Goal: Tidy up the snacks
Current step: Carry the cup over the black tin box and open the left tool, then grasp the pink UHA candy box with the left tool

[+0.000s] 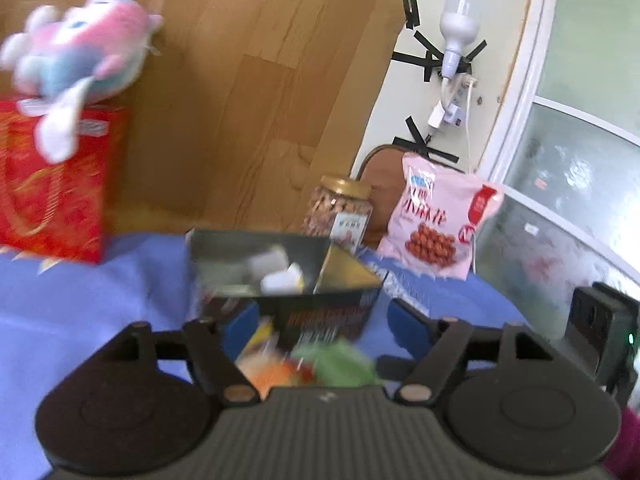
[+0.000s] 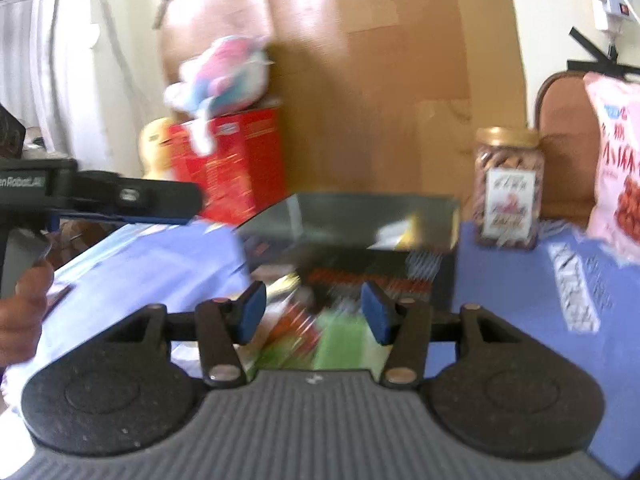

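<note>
Snack packets [image 1: 312,364], orange and green, blurred, lie on the blue cloth [image 1: 100,300] just in front of the dark open box [image 1: 288,276]; box holds white wrapped pieces [image 1: 280,276]; left gripper [image 1: 324,324] spread wide, 2 blue pads either side of the packets, nothing pinched; right gripper [image 2: 314,312] also spread, over the same packets [image 2: 320,336], contact unclear from blur; nut jar [image 1: 340,212] and pink snack bag [image 1: 436,228] stand behind the box to the right; red box [image 1: 52,184] with plush toy [image 1: 80,52] on top at left.
</note>
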Tool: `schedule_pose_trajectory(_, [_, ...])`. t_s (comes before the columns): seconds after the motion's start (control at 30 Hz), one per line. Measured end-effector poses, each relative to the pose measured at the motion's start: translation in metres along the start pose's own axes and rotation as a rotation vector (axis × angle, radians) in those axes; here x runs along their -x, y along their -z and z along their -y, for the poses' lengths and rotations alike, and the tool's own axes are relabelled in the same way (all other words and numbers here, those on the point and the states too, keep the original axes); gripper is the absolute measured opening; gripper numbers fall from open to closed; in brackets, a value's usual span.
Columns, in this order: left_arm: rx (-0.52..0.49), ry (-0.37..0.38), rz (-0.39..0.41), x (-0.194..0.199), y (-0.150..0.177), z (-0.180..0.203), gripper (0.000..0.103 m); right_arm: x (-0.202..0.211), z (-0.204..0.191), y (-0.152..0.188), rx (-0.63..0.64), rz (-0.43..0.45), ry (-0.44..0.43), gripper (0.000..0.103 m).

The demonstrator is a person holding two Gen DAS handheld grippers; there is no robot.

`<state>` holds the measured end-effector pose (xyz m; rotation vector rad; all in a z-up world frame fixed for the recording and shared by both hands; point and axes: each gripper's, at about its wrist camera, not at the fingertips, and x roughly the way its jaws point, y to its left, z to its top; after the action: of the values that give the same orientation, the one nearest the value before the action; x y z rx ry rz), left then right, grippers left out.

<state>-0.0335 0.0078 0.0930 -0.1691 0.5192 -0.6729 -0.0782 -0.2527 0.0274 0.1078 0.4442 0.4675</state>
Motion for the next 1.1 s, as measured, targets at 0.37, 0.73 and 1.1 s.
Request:
schedule_pose_trajectory(0.37, [0.233,-0.001,-0.141,0.054,0.087,-0.042,0.074,0.018,-0.036,0.046,0.057,-0.128,-0.087,0.055])
schedule_pose_trajectory(0.73, [0.266,0.056,-0.268,0.011,0.113,-0.031,0.049,0.016,-0.030,0.071,-0.004,-0.193,-0.053,0.052])
schedule_pose_trajectory(1.1, [0.161,0.041,-0.189,0.019,0.074,-0.009,0.044,0.037,-0.027,0.048,0.010,-0.061,-0.020,0.027])
